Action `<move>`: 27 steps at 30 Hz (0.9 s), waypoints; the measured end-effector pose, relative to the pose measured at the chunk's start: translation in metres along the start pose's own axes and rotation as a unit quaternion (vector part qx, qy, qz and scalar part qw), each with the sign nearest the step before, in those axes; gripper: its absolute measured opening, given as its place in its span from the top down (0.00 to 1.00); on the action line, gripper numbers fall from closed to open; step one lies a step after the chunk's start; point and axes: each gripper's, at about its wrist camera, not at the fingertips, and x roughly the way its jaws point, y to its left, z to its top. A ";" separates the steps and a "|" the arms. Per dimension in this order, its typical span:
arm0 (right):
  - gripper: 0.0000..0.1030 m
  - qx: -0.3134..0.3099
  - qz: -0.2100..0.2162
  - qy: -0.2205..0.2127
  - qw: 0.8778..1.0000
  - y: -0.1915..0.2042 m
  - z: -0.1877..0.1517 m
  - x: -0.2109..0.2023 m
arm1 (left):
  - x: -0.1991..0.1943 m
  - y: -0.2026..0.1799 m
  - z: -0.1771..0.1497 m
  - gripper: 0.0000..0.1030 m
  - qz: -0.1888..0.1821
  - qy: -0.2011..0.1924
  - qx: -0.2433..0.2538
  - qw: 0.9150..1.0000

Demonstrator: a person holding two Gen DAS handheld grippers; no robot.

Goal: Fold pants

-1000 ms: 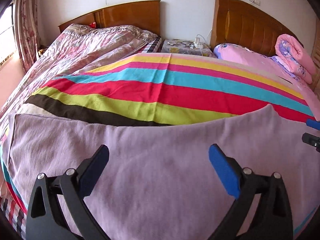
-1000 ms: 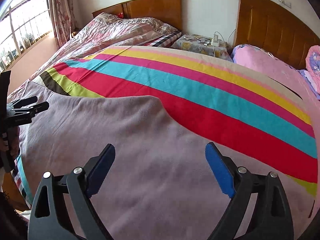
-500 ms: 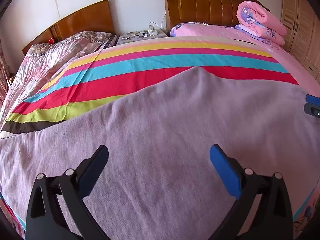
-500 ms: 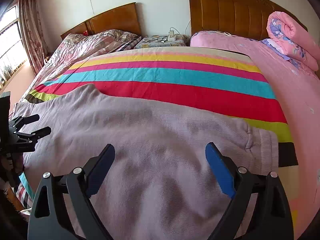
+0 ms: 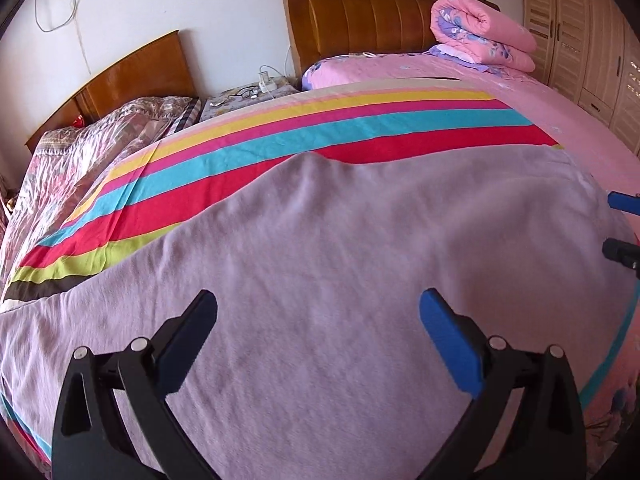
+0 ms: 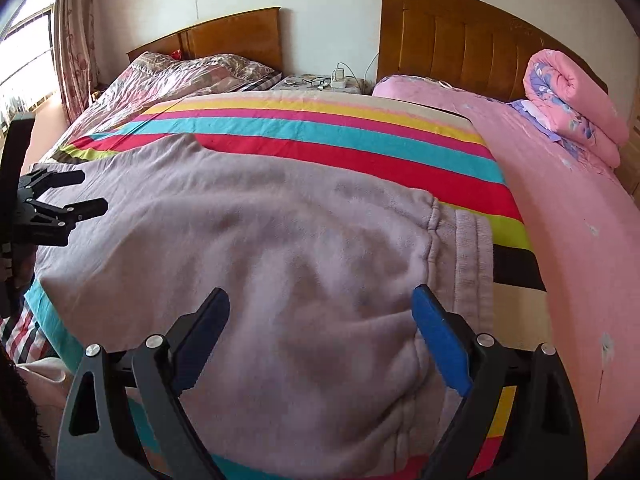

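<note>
Lilac-grey pants [image 5: 360, 264] lie spread flat across a striped blanket [image 5: 320, 136] on the bed. In the right wrist view the pants [image 6: 260, 248] show their ribbed waistband [image 6: 472, 256] at the right. My left gripper [image 5: 318, 322] is open and empty, hovering over the middle of the pants. My right gripper [image 6: 320, 316] is open and empty over the waistband end. The left gripper shows at the left edge of the right wrist view [image 6: 68, 196], and the right gripper's tips show at the right edge of the left wrist view [image 5: 622, 224].
A pink sheet [image 6: 560, 208] covers the bed's right side, with a rolled pink quilt [image 6: 572, 100] near the wooden headboard [image 6: 460, 48]. A second bed with a floral cover [image 6: 168, 80] lies left. A nightstand [image 6: 324, 80] stands between them. Wardrobe doors [image 5: 576, 32] stand at right.
Both views have swung to the right along the pants. The waistband end has come into the right wrist view. Both grippers stay open and empty.
</note>
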 end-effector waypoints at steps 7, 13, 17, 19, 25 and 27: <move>0.13 -0.030 -0.055 -0.007 0.998 0.014 -0.040 -0.012 | 0.007 -0.049 -0.025 0.01 -0.015 0.011 0.053 0.998; 0.13 -0.044 -0.022 -0.057 0.997 0.050 -0.024 -0.028 | -0.017 -0.054 -0.040 0.02 -0.031 0.002 0.067 0.997; 0.13 -0.035 -0.003 -0.018 0.999 0.060 -0.037 -0.003 | -0.011 -0.043 -0.059 0.01 -0.067 0.026 0.025 0.997; 0.13 0.009 0.027 -0.011 1.000 0.046 -0.042 -0.004 | -0.014 -0.035 -0.059 0.01 -0.084 0.035 0.016 0.996; 0.13 -0.007 -0.006 -0.028 1.000 0.059 -0.024 -0.025 | -0.049 0.028 -0.065 0.02 -0.047 -0.018 -0.037 0.998; 0.13 -0.011 0.014 -0.052 0.998 0.073 -0.008 -0.029 | -0.056 0.068 -0.073 0.02 -0.017 -0.025 -0.084 0.996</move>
